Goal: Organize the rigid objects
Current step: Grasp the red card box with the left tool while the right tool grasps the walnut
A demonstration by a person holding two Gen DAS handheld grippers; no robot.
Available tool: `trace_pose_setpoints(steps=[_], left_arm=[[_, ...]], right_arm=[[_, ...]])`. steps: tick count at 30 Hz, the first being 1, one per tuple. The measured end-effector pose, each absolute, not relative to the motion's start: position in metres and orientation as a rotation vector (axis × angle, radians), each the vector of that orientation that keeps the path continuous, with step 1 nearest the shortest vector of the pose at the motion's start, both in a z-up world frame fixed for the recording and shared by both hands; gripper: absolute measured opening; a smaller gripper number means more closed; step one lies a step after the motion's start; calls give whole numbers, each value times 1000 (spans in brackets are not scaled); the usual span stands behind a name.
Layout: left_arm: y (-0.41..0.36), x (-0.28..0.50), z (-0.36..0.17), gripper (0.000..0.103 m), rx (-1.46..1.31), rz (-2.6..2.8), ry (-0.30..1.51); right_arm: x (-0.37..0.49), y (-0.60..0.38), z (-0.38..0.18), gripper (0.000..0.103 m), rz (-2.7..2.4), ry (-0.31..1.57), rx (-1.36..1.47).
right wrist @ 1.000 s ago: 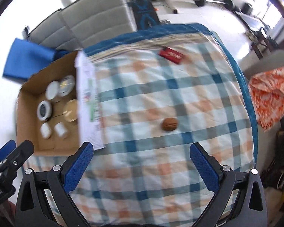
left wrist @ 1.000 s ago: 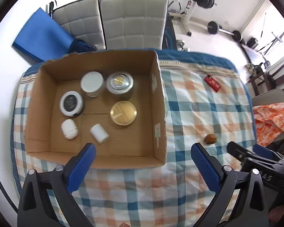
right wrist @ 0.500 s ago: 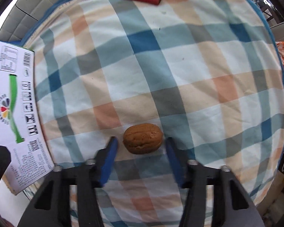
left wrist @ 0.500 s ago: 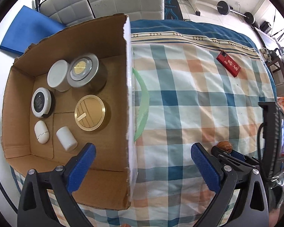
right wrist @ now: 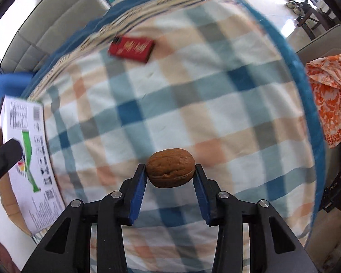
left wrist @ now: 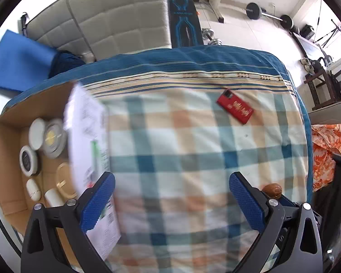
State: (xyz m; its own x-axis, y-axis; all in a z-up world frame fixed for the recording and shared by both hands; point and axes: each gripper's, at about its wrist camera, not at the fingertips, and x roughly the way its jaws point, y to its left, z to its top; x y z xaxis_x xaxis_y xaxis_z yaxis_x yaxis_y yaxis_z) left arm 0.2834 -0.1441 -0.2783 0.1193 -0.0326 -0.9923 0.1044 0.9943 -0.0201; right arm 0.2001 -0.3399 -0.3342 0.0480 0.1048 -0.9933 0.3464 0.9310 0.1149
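My right gripper (right wrist: 170, 171) is shut on a brown walnut (right wrist: 170, 171) and holds it above the checked cloth; the walnut also shows in the left wrist view (left wrist: 272, 190). My left gripper (left wrist: 171, 201) is open and empty over the cloth, right of the cardboard box (left wrist: 8, 159). The box holds several items: a white lid (left wrist: 36, 133), a silver tin (left wrist: 53, 140), a round black-faced item (left wrist: 28, 160), a gold lid (left wrist: 64, 183) and two small white containers (left wrist: 33, 188). A red flat box (left wrist: 235, 108) lies on the cloth at the back, also in the right wrist view (right wrist: 130, 49).
The table wears a checked cloth (right wrist: 193, 104) with a blue border. The box's white printed side (right wrist: 27, 157) faces right. Grey padded chairs (left wrist: 116, 20) and a blue mat (left wrist: 16, 63) stand behind. An orange patterned cloth (right wrist: 332, 91) lies off the right edge.
My right gripper closed on the walnut and lifted it off the cloth. My left gripper swung right, away from the box, toward the middle of the table.
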Motion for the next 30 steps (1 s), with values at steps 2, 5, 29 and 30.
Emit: trace_pose_setpoints(steps=[2, 5, 29, 30], left_arm=[[-163, 304, -291, 103, 34, -141, 1490], [-185, 331, -309, 103, -38, -181, 1553], [-249, 360, -372, 38, 215, -213, 1611], [-247, 355, -372, 38, 223, -212, 1609]], right_arm=[[213, -366, -334, 44, -232, 1510, 381], [227, -397, -339, 44, -281, 1498, 410], [252, -436, -364, 44, -268, 1516, 433], [250, -434, -365, 44, -266, 1518, 423]])
